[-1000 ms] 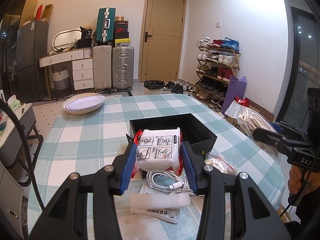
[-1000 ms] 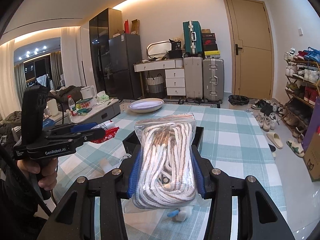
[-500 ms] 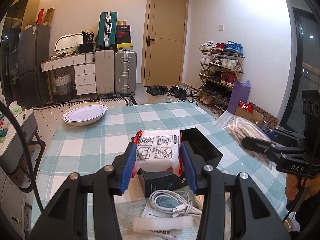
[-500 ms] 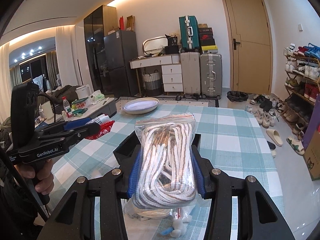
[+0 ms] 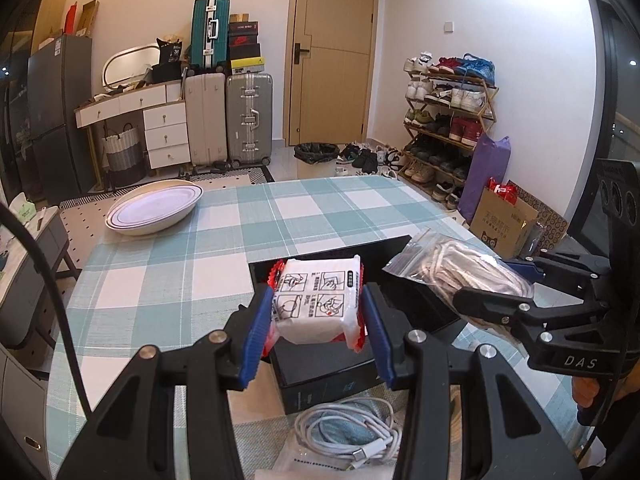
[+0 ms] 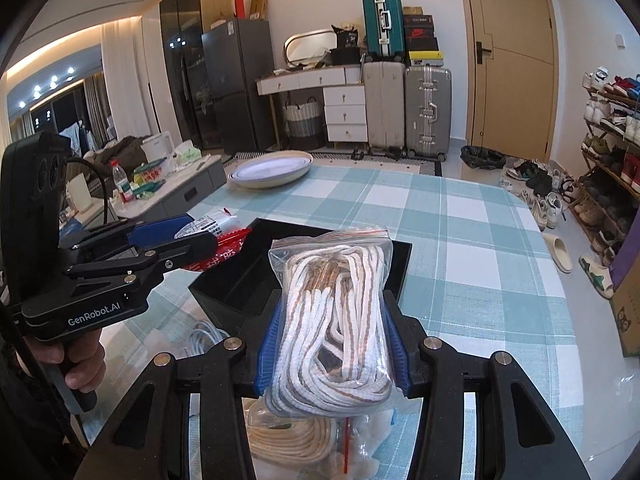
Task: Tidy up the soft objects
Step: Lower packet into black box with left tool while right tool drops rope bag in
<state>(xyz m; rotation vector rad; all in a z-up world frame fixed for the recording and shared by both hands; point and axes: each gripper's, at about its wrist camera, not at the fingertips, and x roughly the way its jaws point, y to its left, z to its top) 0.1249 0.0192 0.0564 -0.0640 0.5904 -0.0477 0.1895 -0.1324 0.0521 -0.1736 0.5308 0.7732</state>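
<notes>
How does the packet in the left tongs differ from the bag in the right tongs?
The white packet is printed with drawings and has red edges; the rope bag is clear plastic showing coiled white and brown rope. The white packet is compact and blocky, the rope bag longer and bulging. Both are clamped and held over the black box.

we have two fisheye views, each riding on a handheld gripper and looking forward and slightly down along its fingers. the left wrist view faces the door; the right wrist view faces the fridge. both sit close over the checked table and share the black box, the suitcases and each other's gripper.
</notes>
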